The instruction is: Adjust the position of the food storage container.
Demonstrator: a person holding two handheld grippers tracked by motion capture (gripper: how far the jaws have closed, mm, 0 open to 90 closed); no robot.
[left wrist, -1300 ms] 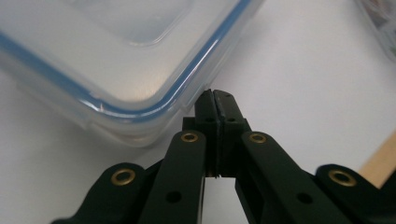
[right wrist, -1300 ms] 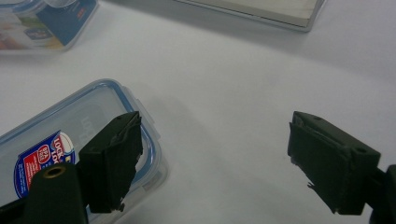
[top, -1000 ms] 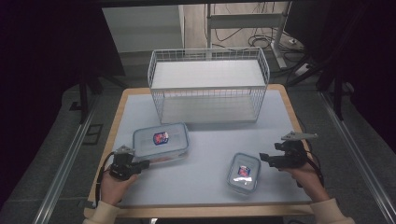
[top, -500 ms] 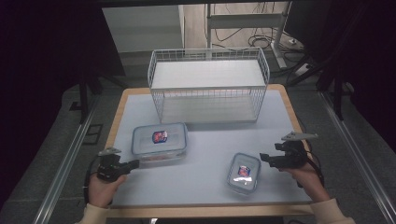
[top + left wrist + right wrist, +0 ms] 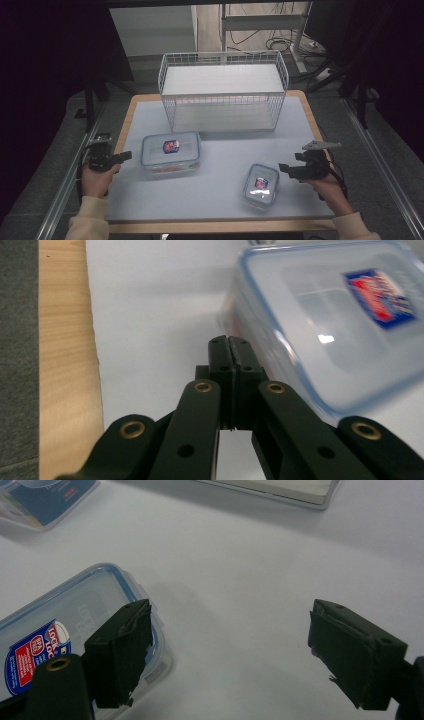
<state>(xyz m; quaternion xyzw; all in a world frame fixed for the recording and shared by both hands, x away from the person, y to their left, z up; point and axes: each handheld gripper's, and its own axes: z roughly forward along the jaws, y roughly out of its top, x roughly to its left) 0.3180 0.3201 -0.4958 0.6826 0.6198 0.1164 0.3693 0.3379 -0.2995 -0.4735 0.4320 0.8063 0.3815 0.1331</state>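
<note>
Clear big box [image 5: 171, 152] just right of left gripper [image 5: 125, 156], jaws pressed together, empty. Right gripper [image 5: 283, 167] wide, beside small box [image 5: 261, 185].

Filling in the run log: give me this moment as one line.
left gripper: shut, empty, beside big box | right gripper: open, empty, by small box | basket: at back, empty

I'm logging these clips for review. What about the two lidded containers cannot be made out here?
- Larger container: contents unclear; high view too small, left gripper view blurred, far corner cut off by the edge.
- Smaller container: label print too small in high view; in right gripper view the right gripper's near jaw covers part, the edge cuts the rest.
</note>
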